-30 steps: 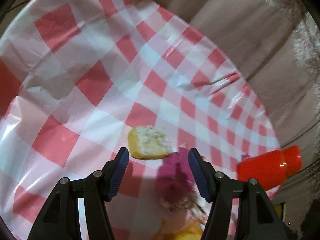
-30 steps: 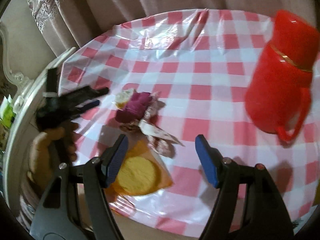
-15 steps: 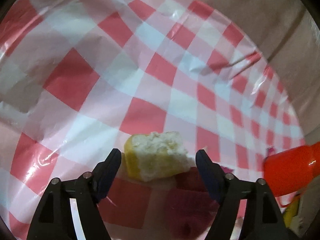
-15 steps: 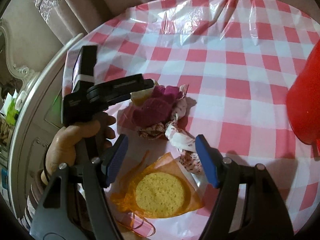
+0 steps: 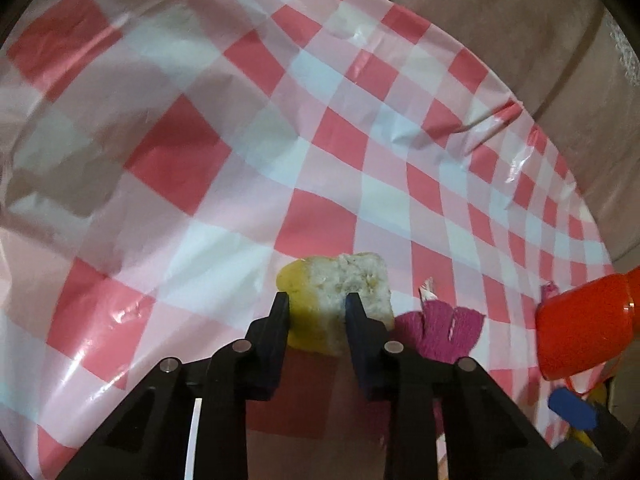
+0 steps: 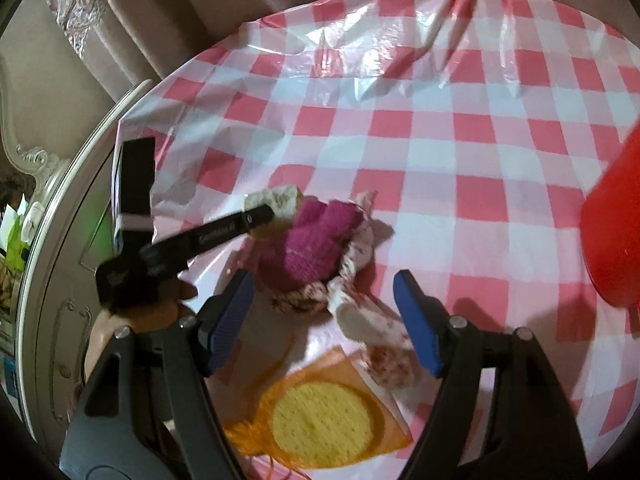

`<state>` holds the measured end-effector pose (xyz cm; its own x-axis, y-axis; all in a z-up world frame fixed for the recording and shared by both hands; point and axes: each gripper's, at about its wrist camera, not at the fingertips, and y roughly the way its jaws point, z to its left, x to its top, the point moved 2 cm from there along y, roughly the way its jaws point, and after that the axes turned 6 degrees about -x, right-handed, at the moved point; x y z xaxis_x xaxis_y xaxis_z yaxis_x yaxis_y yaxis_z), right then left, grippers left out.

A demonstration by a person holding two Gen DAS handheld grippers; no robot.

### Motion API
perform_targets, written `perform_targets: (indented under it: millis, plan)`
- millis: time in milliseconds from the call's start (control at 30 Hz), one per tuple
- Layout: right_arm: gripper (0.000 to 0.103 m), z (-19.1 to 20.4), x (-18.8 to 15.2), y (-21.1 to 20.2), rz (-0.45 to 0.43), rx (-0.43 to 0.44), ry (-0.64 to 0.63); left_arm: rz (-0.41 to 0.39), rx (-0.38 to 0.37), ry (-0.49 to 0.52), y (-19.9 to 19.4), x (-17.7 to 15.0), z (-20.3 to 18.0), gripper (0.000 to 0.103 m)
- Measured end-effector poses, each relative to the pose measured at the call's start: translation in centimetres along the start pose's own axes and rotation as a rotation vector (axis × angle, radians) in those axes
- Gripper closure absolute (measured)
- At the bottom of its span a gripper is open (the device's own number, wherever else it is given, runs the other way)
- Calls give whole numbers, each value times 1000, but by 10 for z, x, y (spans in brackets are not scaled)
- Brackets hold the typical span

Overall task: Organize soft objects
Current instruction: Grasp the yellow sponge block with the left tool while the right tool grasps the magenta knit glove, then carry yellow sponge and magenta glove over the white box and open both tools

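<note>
Tilting left claw [image 5: 316, 304] pinching sponge [image 5: 340, 284]

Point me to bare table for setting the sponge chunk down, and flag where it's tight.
Free: the checked tablecloth beyond the pile, out to the far rim and curtain, and between pile and red jug. Crowded: the near-left edge, where the sponge chunk in the closing left gripper, magenta knit, floral cloth and orange pouch bunch together.
</note>
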<state>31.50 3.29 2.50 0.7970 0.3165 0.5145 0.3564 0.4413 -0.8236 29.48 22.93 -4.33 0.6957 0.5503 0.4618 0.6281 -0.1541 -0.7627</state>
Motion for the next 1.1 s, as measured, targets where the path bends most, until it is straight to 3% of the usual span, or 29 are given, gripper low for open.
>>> perform_targets:
  millis: [200,567,767,833,1100]
  plan:
    - [27,22,9,27,34,-18,-48,-21,-54,-58,-15,-10,17,80]
    - [28,54,0,61,41,-148,-199,-102,-88,-113,-51,-23,32,80]
    - [56,67,-7,78,44,-179,-299,-119,-87,-121,-58,-28,32,80]
    - [81,62,-8,79,43,-148,-281,-124,-86,-128,-60,-31,34,80]
    - [87,57,-10,59,-38,-100,-265,-164,-99,-152,-72,-35,41,80]
